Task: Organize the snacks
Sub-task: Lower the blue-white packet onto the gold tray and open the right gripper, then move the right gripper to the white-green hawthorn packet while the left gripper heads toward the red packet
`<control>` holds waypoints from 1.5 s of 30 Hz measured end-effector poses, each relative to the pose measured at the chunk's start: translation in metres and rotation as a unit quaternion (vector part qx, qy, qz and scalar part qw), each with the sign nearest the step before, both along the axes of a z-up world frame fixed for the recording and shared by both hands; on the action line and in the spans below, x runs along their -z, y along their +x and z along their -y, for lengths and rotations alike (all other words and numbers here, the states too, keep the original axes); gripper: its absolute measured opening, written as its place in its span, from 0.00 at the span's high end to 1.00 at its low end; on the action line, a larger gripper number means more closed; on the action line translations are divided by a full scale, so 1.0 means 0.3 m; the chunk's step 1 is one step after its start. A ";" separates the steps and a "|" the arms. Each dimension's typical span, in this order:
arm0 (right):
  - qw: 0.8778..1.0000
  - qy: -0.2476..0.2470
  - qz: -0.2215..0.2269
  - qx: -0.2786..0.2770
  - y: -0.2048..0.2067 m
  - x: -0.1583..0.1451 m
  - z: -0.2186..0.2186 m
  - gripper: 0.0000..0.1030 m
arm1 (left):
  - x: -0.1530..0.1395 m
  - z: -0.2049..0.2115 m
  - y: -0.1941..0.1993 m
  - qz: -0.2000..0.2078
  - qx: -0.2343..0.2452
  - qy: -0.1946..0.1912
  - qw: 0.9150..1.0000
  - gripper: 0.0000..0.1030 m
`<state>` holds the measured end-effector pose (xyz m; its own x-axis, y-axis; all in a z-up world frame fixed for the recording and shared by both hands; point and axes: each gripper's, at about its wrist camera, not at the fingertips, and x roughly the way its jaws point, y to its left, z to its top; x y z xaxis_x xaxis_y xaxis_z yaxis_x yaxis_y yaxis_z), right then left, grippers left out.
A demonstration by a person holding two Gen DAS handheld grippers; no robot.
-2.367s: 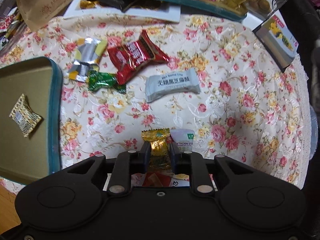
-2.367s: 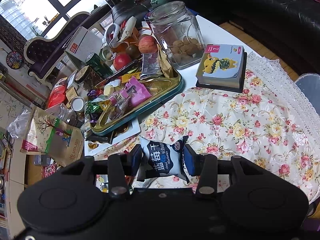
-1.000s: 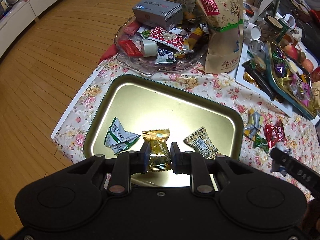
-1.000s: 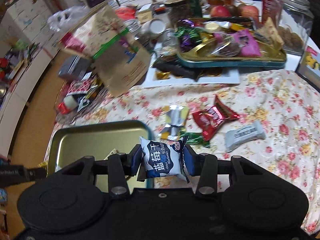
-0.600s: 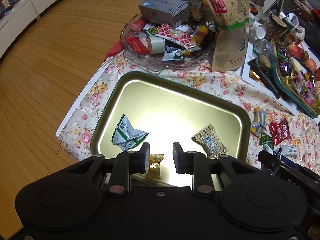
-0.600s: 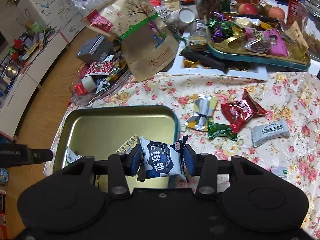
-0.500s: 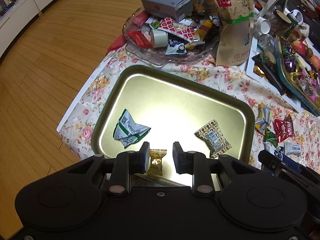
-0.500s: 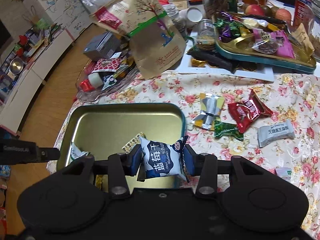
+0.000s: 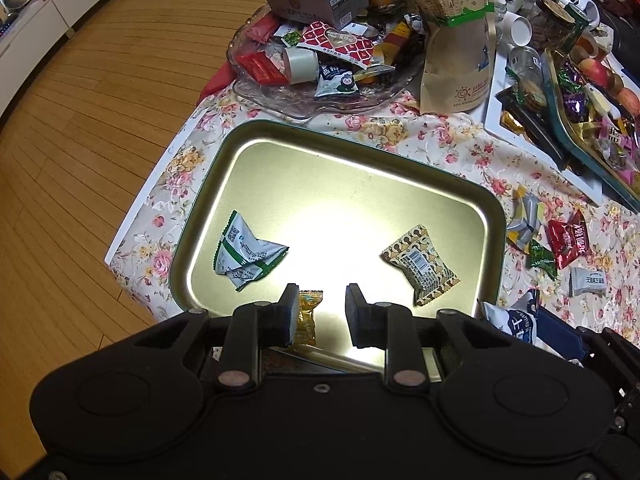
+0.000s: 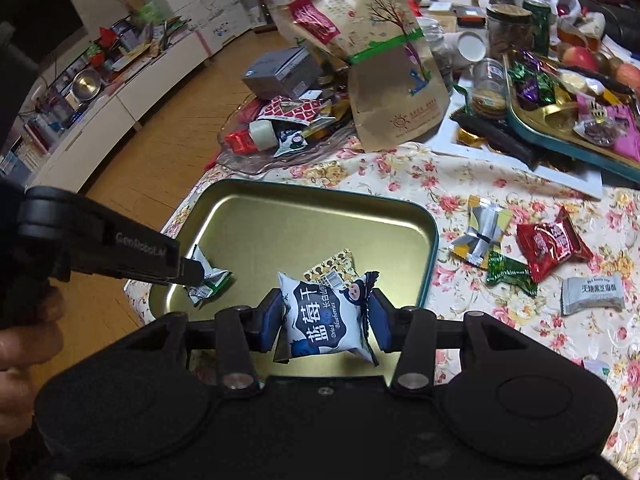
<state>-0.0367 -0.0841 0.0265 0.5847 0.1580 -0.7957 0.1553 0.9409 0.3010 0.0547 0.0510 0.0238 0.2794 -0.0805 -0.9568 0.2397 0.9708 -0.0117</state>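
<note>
Over the gold tray's (image 9: 486, 216) near edge, the left gripper (image 9: 320, 312) hung with jaws spread, a gold candy (image 9: 307, 316) lying below. Right wrist view: the right gripper (image 10: 326, 320) pinched a blueberry packet (image 10: 326, 320) above the tray's near right corner.

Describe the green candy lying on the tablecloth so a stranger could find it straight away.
Start at the gold tray, then look right onto the floral tablecloth. The green candy lies between a silver-yellow wrapper and a red packet; it is the only dark green twist-wrapped one there.
</note>
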 end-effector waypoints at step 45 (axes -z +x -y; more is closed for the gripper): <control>0.989 -0.001 -0.036 0.146 -0.146 -0.009 0.323 0.49 | -0.048 0.383 -0.124 0.004 0.086 -0.010 0.996 0.66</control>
<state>-0.0806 -0.1809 0.0291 0.5473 -0.0114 -0.8369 0.4412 0.8536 0.2769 0.0174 -0.0640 0.0382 0.2668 -0.1465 -0.9526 0.4026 0.9149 -0.0279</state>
